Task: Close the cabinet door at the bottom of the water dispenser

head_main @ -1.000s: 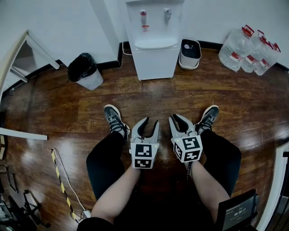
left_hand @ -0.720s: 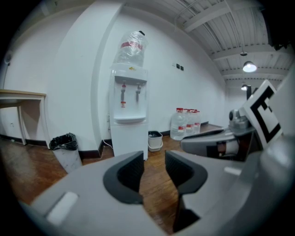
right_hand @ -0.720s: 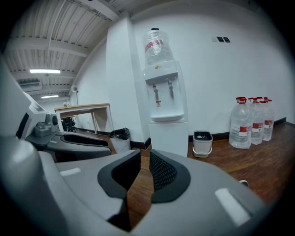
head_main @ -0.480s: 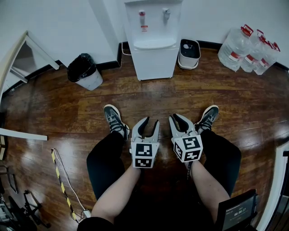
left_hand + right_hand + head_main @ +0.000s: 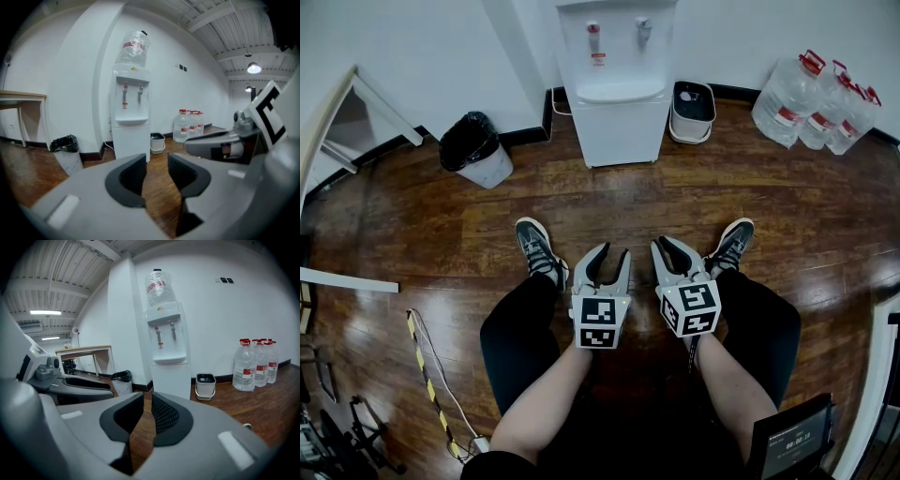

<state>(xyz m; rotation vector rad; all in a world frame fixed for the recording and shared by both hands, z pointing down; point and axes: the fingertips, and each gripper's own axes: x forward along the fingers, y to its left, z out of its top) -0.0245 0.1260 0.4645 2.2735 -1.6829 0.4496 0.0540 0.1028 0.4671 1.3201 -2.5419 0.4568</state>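
While the person sits with both legs [image 5: 525,328] stretched over the wooden floor [image 5: 722,197], the water dispenser [image 5: 619,84] stands against the white wall straight ahead, well apart from both grippers. Its cabinet door [image 5: 623,131] fills the lower front and looks flush with the body, with no gap showing.

Only the gripper views show the large bottle [image 5: 132,47] upended on top of the dispenser, the ribbed ceiling and its lamps; the head view cuts the dispenser off just above the taps. The head view alone shows the person's shoes [image 5: 534,246] and the yellow-and-black strip [image 5: 427,375] on the floor.

Three water jugs [image 5: 811,98] stand at the right, a bin lined with a black bag [image 5: 476,148] at the left, and a small white bucket [image 5: 693,111] just beside the dispenser's right side.

The left gripper [image 5: 612,255] hangs between the knees with its jaws released and only floor between them. The right gripper [image 5: 667,246], just beside it, has its jaws clenched to a thin slit on nothing.

Compared with a second ago, nothing has shifted: grippers, legs and door sit as before.
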